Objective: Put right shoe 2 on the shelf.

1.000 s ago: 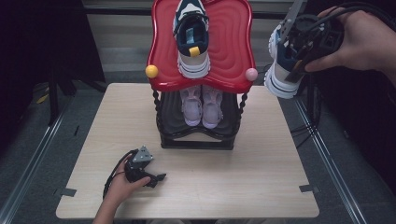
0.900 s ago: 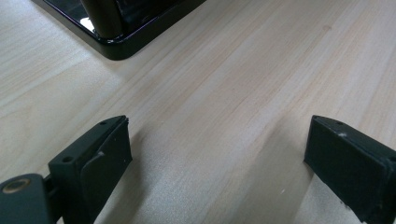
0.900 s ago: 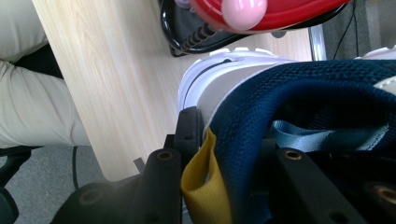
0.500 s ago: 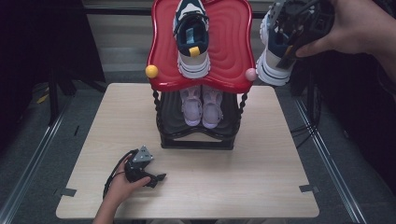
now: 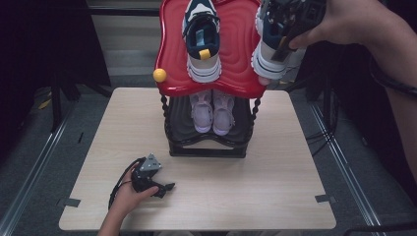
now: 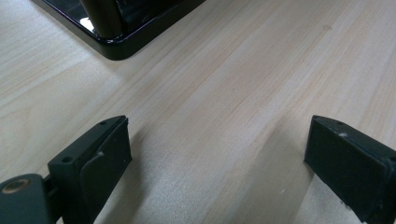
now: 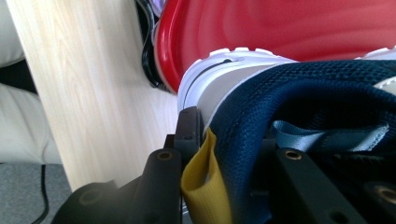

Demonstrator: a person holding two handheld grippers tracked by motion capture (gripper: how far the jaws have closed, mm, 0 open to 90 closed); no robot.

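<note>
Overhead view; two close tool views

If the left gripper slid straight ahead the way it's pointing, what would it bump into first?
Probably the black base of the shoe rack. The left gripper rests open on the wooden table, with bare wood ahead. The base corner sits ahead and a little to one side, so it might just graze it.

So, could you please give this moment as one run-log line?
right claw: shut on navy sneaker | over red shelf | left claw: open, on table

Two navy sneakers [image 5: 202,39], two lilac sneakers [image 5: 213,111], one shoe rack [image 5: 209,145], one table [image 5: 275,191]
</note>
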